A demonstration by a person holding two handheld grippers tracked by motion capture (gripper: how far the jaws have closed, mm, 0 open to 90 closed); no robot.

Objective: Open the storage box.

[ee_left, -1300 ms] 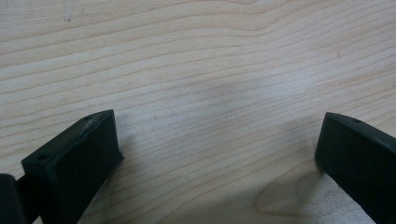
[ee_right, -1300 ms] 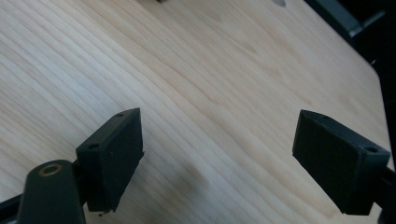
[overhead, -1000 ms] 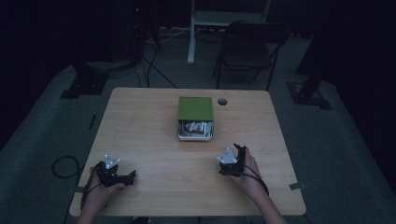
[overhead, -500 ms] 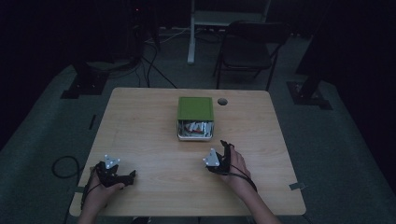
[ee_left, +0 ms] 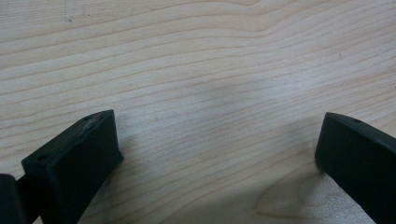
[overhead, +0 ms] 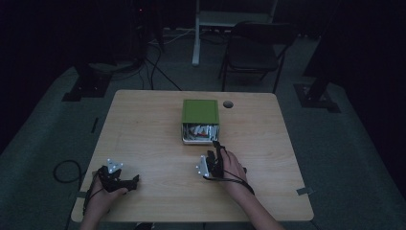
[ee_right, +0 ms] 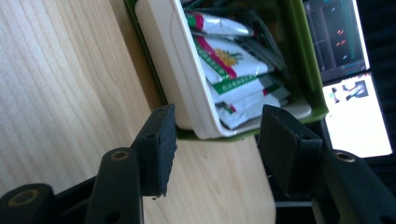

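Observation:
A green box (overhead: 201,111) lies on its side mid-table, its open face toward me, with a white inner tray (ee_right: 168,70) full of several red, green and white packets (ee_right: 229,70). My right gripper (overhead: 218,147) lies on the table just in front of that face, pointing at it. Its jaws have just been closing and stand partly apart. The tray's corner (ee_right: 205,128) sits just beyond the right gripper (ee_right: 219,140), with no pad touching it. My left gripper (overhead: 131,181) rests near the table's front left, its jaws wide open over bare wood in the left gripper view (ee_left: 219,154).
The wooden table (overhead: 143,124) has a round cable hole (overhead: 228,104) right of the box. Behind the table stand a folding chair (overhead: 253,52) and stand legs. A cable (overhead: 62,170) loops on the floor at the left.
My right hand has slid left and forward to the box's open face, and its jaws have narrowed. The left hand has stayed put.

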